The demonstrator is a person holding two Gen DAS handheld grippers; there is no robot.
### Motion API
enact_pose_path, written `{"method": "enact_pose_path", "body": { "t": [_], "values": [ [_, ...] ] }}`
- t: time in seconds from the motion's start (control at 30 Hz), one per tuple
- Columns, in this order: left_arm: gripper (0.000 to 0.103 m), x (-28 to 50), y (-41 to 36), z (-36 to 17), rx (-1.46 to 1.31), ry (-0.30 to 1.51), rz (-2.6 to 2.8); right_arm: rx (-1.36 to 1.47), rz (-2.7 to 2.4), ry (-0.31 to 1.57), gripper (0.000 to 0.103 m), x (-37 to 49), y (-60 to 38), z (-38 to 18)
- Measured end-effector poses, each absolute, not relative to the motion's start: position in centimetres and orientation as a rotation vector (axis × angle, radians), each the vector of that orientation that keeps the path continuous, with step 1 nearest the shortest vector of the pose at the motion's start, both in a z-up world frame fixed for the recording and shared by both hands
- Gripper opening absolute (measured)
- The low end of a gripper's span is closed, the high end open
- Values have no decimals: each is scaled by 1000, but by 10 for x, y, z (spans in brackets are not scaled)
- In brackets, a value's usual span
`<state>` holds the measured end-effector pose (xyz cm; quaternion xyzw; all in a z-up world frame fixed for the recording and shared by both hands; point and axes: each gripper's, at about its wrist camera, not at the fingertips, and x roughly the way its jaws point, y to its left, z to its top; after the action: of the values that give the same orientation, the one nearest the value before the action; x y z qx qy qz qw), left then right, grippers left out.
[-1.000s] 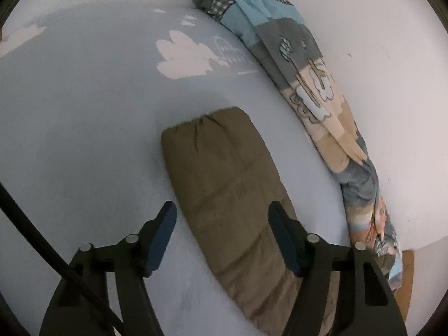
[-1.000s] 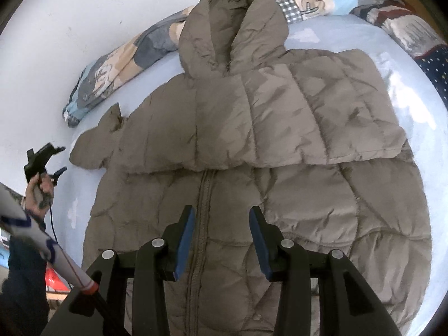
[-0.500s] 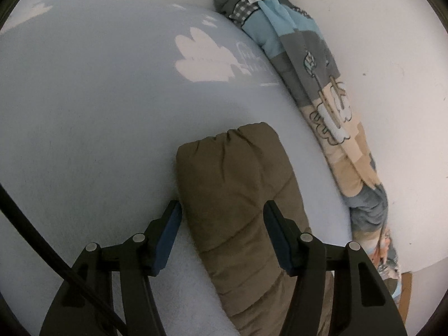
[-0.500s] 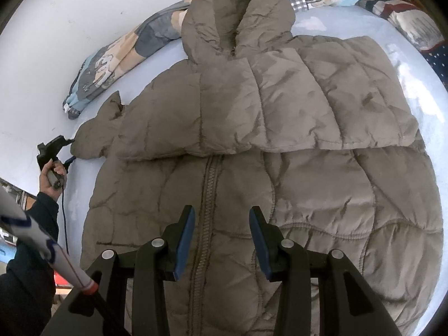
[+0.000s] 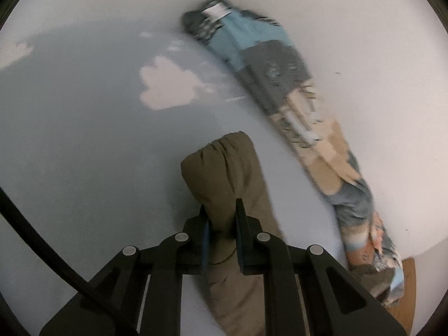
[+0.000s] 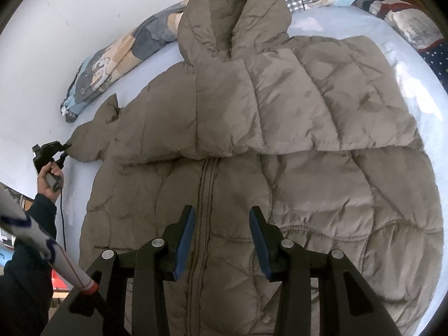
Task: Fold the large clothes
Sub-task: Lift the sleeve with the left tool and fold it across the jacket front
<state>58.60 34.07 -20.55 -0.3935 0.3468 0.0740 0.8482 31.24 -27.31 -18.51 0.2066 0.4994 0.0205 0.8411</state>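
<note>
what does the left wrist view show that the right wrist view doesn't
Only the left wrist view shows the left tool clamped on the sleeve near its cuff, seen close up, and a cloud print on the sheet. Only the right wrist view shows the whole jacket, its hood, zipper and the open right tool. Both show the sleeve and the patterned quilt.
</note>
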Motion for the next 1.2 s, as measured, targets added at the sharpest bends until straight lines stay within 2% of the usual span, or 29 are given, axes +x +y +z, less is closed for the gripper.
{"method": "enact_pose_path", "body": {
  "t": [0.47,0.73,1.0,1.2],
  "values": [
    [14,520,249,-33,-694,578,-22,458,-105,913,44,302,-309,-150],
    [14,459,164,67,-608,509,-158,443,-193,814,44,291,-334,-129],
    [14,422,56,106,-559,505,-343,503,-241,756,44,273,-366,-117],
    [14,408,-33,95,-498,555,-463,563,-278,723,44,258,-397,-111]
  ]
}}
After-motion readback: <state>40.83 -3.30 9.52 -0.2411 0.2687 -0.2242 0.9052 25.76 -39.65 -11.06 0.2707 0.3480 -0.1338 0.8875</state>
